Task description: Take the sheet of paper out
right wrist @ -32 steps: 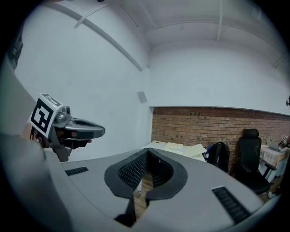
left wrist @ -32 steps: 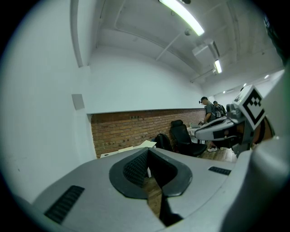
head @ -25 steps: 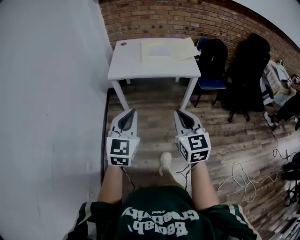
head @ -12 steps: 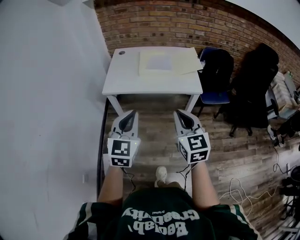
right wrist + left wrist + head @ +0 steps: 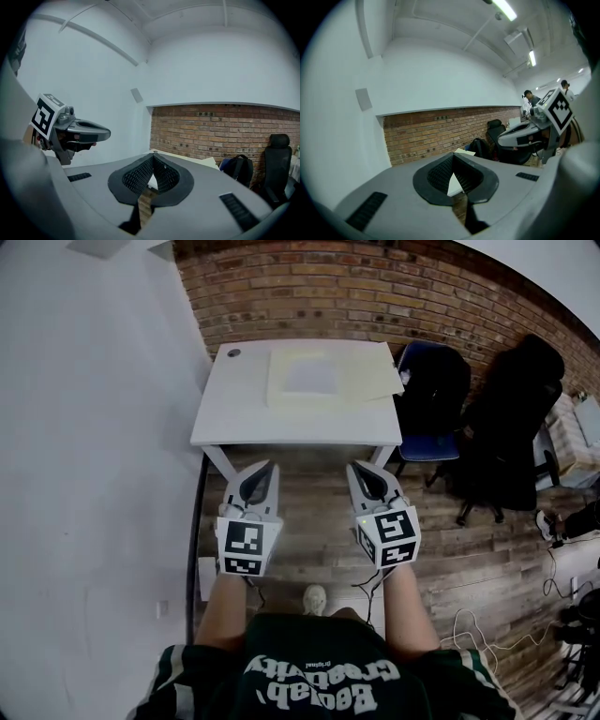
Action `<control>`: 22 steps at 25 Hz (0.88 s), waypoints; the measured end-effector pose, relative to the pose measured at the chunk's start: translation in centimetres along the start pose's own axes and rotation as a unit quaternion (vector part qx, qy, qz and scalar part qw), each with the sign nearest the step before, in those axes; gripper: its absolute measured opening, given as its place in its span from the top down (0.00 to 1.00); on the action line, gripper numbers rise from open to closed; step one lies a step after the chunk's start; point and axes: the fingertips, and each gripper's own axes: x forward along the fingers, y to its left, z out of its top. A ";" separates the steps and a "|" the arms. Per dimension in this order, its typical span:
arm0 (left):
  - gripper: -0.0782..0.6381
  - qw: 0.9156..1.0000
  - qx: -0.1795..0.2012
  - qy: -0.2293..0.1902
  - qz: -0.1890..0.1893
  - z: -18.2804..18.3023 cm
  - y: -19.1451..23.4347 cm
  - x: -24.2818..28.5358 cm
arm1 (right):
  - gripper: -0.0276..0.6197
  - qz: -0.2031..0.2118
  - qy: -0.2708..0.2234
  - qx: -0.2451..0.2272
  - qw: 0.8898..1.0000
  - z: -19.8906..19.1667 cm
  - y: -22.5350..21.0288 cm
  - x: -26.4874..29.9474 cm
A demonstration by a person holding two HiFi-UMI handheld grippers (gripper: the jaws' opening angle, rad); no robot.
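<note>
A white table (image 5: 234, 413) stands against the brick wall ahead. On it lies a cream folder (image 5: 375, 376) with a pale sheet of paper (image 5: 312, 376) resting on top. My left gripper (image 5: 266, 465) and right gripper (image 5: 354, 466) are held side by side over the wooden floor, short of the table's front edge. Both point at the table. Each has its jaws shut with nothing between them, as the left gripper view (image 5: 453, 154) and the right gripper view (image 5: 153, 155) show. The folder's corner (image 5: 464, 152) peeks over the left jaws.
A small dark round thing (image 5: 233, 352) sits at the table's far left corner. A blue chair (image 5: 427, 442) with a black backpack (image 5: 436, 381) stands right of the table, then a black office chair (image 5: 511, 427). Cables (image 5: 562, 615) trail on the floor at right. A white wall runs along the left.
The table has drawn closer and larger in the head view as the person walked toward it. Both grippers kept the same pose and stayed shut.
</note>
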 end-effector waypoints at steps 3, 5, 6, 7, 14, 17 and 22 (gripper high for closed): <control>0.89 1.000 0.004 0.002 -0.005 0.0 0.1 1.2 | 0.97 -0.002 0.005 0.000 1.000 -0.5 -0.7 0.5; 0.89 1.000 0.006 0.003 -0.008 0.0 0.1 2.0 | 0.97 -0.003 0.009 0.000 1.000 -0.7 -1.2 0.9; 0.89 1.000 0.007 0.004 -0.010 0.1 0.2 2.4 | 0.97 -0.004 0.010 -0.001 1.000 -0.8 -1.5 1.1; 0.89 1.000 0.008 0.004 -0.012 0.1 0.2 2.8 | 0.97 -0.004 0.011 -0.001 1.000 -0.8 -1.8 1.3; 0.89 0.999 0.016 0.007 -0.028 0.0 1.3 6.6 | 0.97 -0.014 0.023 -0.001 1.000 -1.3 -3.9 4.0; 0.89 0.999 0.014 0.005 -0.032 -0.2 2.6 9.1 | 0.97 -0.019 0.025 -0.006 0.999 -1.3 -5.1 5.9; 0.89 0.999 0.015 0.003 -0.041 -0.2 5.2 14.1 | 0.97 -0.027 0.031 -0.008 0.999 -0.9 -7.6 10.6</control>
